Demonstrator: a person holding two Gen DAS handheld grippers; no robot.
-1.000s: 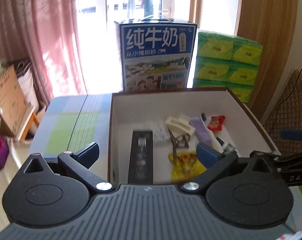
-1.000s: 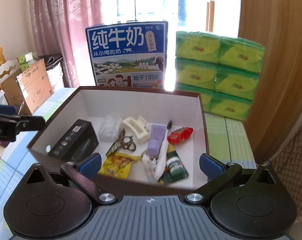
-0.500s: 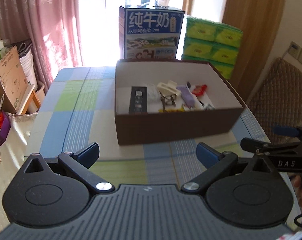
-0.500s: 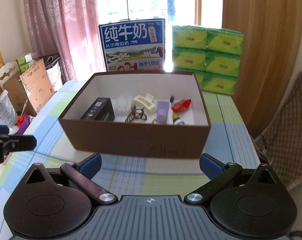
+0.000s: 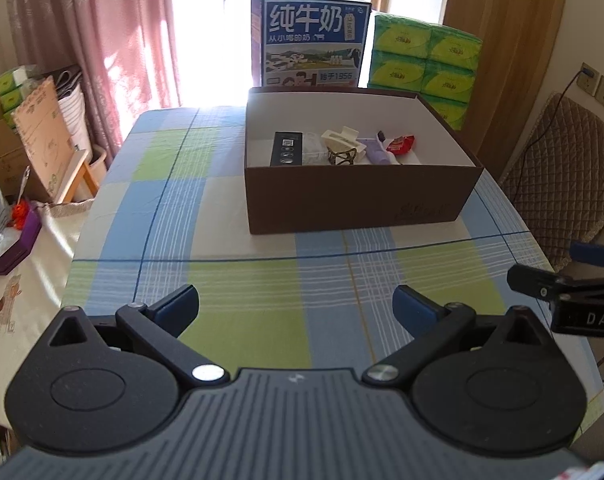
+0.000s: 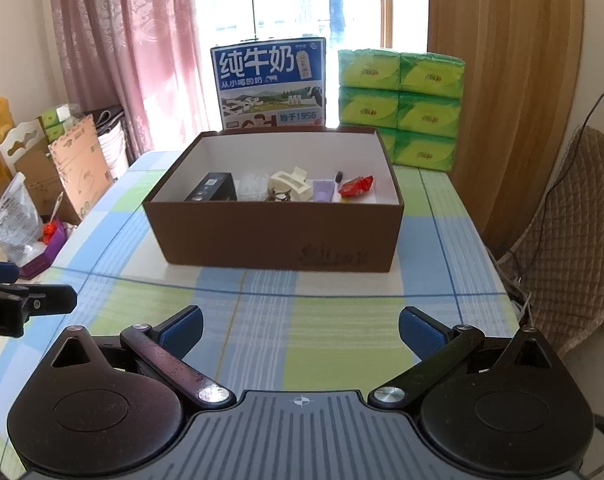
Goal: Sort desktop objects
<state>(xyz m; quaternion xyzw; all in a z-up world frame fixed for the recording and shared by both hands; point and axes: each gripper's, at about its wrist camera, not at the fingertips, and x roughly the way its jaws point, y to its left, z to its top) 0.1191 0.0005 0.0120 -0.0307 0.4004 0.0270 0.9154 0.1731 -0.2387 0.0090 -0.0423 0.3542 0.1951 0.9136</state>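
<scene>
L gripper (image 5: 296, 302) spread wide, nothing held, low over checked tablecloth (image 5: 262, 280) near front edge. R gripper (image 6: 301, 326) likewise released & empty, just beside it. Ahead, well apart: brown cardboard box (image 6: 276, 236), white inside, mid-table, holding black remote (image 6: 212, 188), cream hair claw (image 6: 290, 184), purple tube (image 6: 324, 191), red sachet (image 6: 356, 185). Behind box: blue milk carton case (image 6: 270, 84), stacked green tissue packs (image 6: 400, 108). Pink curtains (image 6: 122, 48) at L, quilted chair (image 6: 570, 216) at R.
</scene>
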